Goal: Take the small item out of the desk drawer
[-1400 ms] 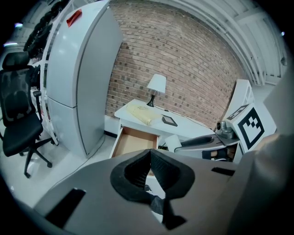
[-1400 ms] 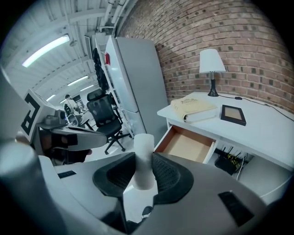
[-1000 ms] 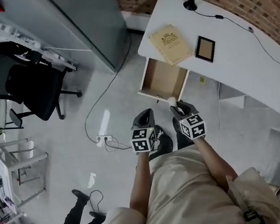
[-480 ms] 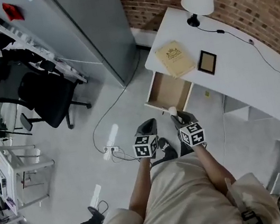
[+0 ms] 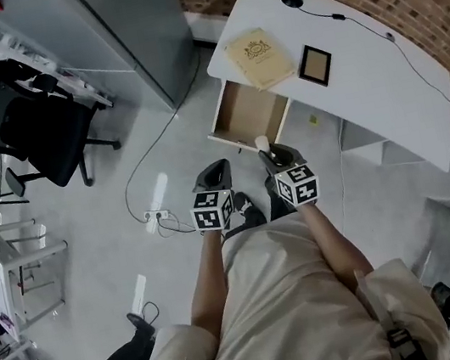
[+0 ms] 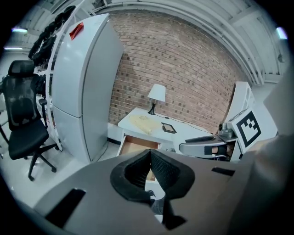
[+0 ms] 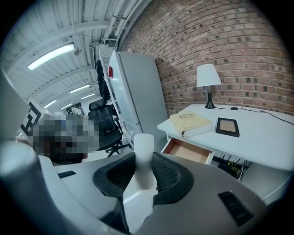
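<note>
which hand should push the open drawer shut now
Left, probably. The left tongs are closed and empty, while the right tongs grip the small white cylinder. Neither touches the drawer, and both sit similarly short of it.

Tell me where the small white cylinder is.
Head view, centre: the white cylinder is clamped in the right gripper, just in front of the open drawer.

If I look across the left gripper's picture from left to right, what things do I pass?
Black office chair → tall white cabinet → yellowish book → small picture frame
</note>
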`<state>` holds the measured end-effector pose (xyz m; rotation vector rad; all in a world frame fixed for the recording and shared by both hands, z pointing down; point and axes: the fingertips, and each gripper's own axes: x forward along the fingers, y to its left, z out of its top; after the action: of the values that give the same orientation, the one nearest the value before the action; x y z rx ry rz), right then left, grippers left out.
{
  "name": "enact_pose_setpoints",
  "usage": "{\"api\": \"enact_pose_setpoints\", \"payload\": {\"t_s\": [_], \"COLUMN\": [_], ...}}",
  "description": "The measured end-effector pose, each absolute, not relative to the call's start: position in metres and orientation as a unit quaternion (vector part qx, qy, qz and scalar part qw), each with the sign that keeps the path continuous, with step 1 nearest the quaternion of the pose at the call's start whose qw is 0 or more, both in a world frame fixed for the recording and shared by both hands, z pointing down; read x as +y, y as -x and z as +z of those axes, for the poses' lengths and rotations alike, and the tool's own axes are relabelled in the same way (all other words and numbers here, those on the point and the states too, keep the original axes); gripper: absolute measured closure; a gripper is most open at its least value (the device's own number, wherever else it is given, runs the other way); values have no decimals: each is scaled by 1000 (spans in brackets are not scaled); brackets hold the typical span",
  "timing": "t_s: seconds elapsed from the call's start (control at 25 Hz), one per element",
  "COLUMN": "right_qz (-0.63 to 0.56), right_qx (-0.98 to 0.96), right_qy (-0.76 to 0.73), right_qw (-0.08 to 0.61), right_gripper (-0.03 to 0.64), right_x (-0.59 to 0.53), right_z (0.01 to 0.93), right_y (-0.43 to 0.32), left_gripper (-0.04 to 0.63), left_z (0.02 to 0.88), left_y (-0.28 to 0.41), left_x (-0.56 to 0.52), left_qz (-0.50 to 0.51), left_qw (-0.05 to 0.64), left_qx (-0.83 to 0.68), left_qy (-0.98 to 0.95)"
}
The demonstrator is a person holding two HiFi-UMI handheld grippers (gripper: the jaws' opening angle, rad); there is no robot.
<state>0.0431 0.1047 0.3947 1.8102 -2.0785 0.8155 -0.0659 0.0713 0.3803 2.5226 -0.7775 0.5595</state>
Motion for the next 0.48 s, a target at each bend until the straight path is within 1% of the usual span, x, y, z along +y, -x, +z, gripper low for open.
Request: {"api": "enact_pose_setpoints", "payload": {"t_s": [0.48], "right_qz": [287], "right_qx": [-706], "right_qy": [-632], "right_qw": [140], "right_gripper": [476], "right_x": [112], "right_z": [401], "right_y": [-53], "left_gripper": [579], "left_z": [387], "left_y": [49], "left_x": [83], "left_qz": [213], "left_qw": [221], "left_qx": [-255], "left_qy": [-917]}}
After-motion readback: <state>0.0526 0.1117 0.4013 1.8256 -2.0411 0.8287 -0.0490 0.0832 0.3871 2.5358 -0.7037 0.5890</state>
